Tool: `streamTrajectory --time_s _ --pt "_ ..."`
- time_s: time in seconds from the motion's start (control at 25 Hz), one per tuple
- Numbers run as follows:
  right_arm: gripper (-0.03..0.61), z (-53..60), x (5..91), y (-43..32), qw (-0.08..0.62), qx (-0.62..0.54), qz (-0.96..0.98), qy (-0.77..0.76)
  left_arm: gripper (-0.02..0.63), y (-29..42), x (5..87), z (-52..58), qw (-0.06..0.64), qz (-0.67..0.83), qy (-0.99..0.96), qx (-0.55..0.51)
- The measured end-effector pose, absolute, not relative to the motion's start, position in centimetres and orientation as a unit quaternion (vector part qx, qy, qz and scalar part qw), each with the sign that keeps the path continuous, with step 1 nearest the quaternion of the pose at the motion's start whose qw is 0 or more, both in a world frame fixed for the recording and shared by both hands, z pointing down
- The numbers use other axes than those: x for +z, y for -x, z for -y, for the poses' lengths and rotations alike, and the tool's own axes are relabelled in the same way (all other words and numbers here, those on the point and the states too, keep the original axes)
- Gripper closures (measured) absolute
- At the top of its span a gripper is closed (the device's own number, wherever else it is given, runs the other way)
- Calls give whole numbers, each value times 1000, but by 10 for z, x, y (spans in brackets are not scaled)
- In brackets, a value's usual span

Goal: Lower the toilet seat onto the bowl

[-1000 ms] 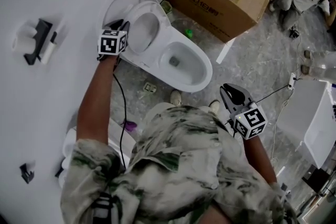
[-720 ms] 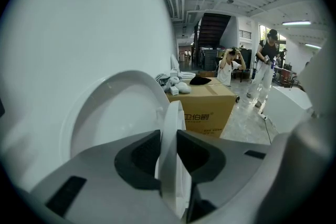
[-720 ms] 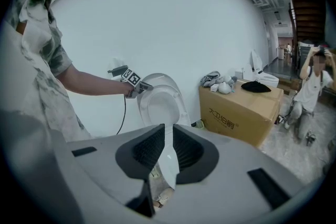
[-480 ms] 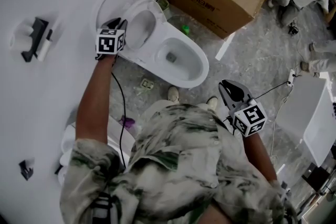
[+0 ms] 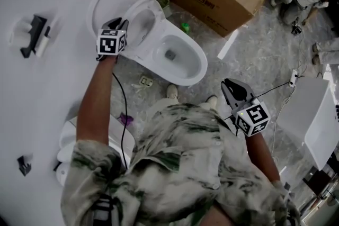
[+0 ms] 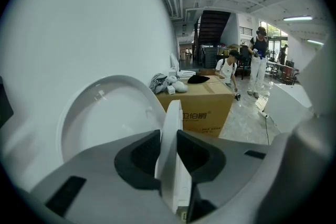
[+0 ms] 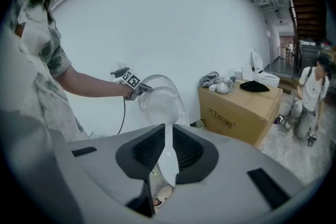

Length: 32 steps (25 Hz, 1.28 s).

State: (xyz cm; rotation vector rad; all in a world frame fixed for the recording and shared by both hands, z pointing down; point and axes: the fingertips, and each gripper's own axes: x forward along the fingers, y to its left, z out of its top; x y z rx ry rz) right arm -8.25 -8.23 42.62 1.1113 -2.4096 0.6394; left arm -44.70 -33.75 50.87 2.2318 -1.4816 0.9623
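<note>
Seat [image 5: 158, 18] stood tilted, part-way between upright lid [image 5: 108, 0] and bowl [image 5: 198, 63], not yet down; left gripper [image 5: 118, 24] clamped on seat rim; right gripper [image 5: 233, 91] slightly parted, empty, well apart from bowl; most of lowering judged outstanding.

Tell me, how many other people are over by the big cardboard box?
2. The crouching person is just past the cardboard box. The standing person is right beside them. More may be farther back in the room, too small to tell.
</note>
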Motion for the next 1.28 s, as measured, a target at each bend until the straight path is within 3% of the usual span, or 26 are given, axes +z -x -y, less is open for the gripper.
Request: streamTrajectory --time_s 1.28 --pt "517 77 436 21 201 235 879 -362 500 367 522 284 136 509 -768 364"
